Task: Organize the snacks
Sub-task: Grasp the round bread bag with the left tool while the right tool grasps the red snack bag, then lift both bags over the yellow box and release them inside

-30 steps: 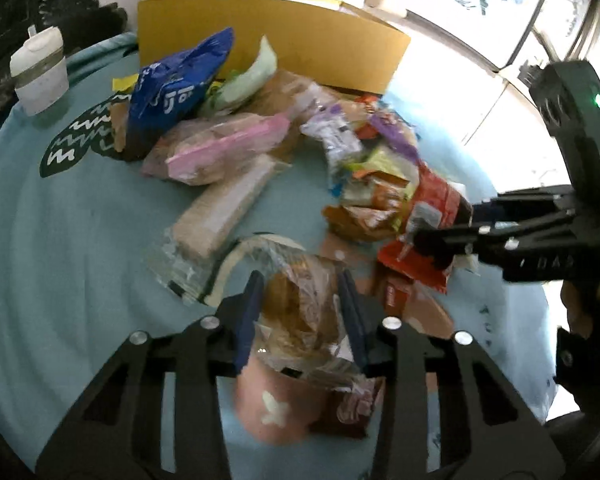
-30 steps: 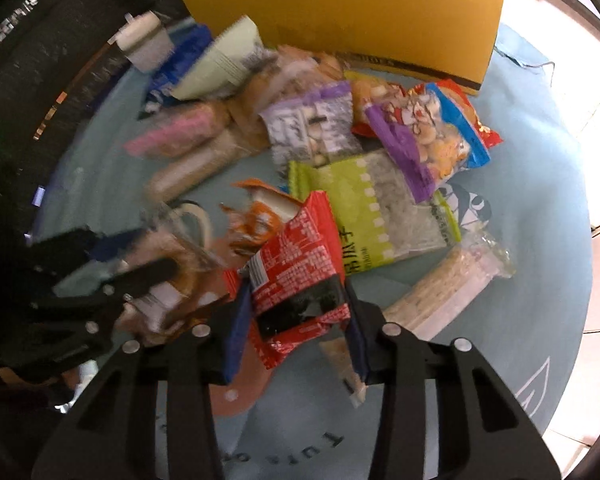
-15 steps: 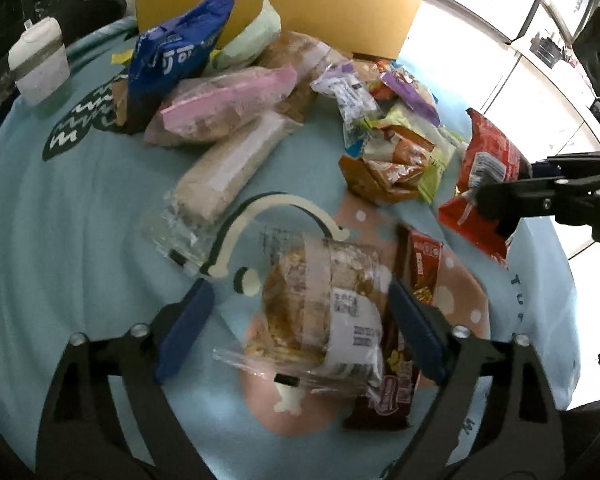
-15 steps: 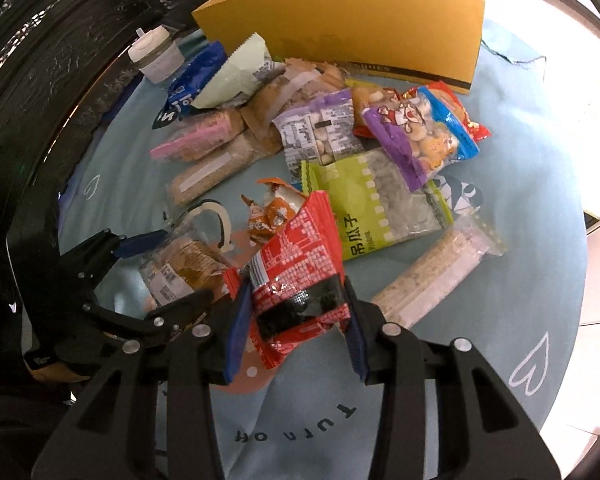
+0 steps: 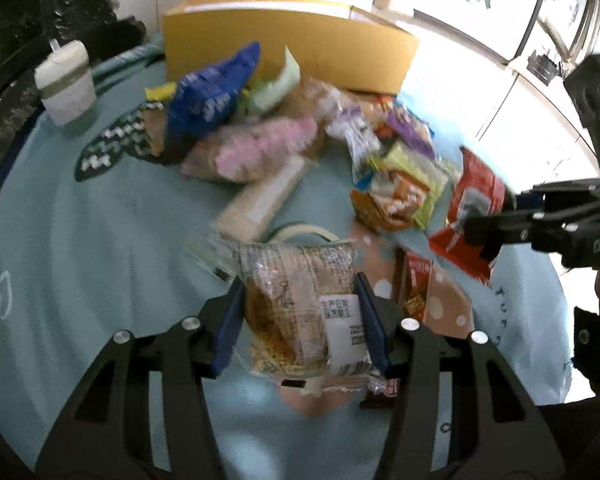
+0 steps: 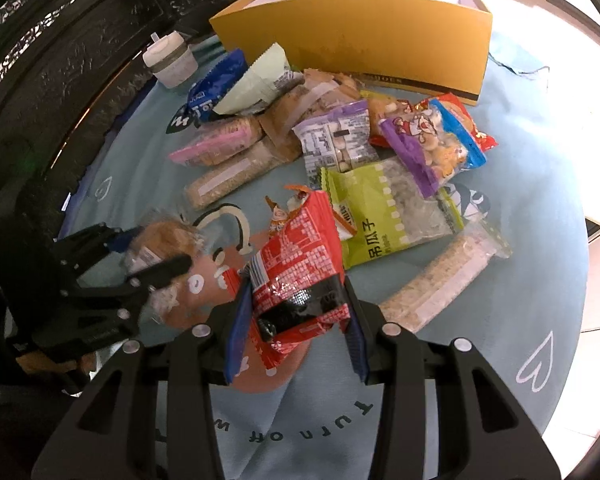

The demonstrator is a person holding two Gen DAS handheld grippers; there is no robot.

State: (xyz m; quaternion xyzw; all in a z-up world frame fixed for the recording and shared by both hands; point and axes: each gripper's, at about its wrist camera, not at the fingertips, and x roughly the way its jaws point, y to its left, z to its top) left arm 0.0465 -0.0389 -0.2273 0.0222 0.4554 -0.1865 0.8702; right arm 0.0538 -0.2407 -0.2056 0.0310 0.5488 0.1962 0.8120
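Note:
My left gripper [image 5: 300, 320] is shut on a clear bag of brown pastry [image 5: 300, 304], held just above the blue cloth; it shows at the left of the right wrist view [image 6: 156, 256]. My right gripper [image 6: 296, 320] is shut on a red snack packet [image 6: 296, 268], also seen at the right of the left wrist view [image 5: 472, 216]. A pile of snack bags [image 6: 340, 140] lies in front of a yellow cardboard box [image 6: 360, 36], open at the top.
A white lidded cup [image 5: 66, 84] stands at the far left of the round table with its blue cloth [image 5: 80, 248]. A small red-brown packet [image 5: 416, 288] lies beside the pastry bag. A long cracker pack [image 6: 440, 276] lies at the right.
My left gripper was shut on the pastry bag, opened wide around it, and is now shut on it again. The right gripper kept hold of the red packet and rose slightly.

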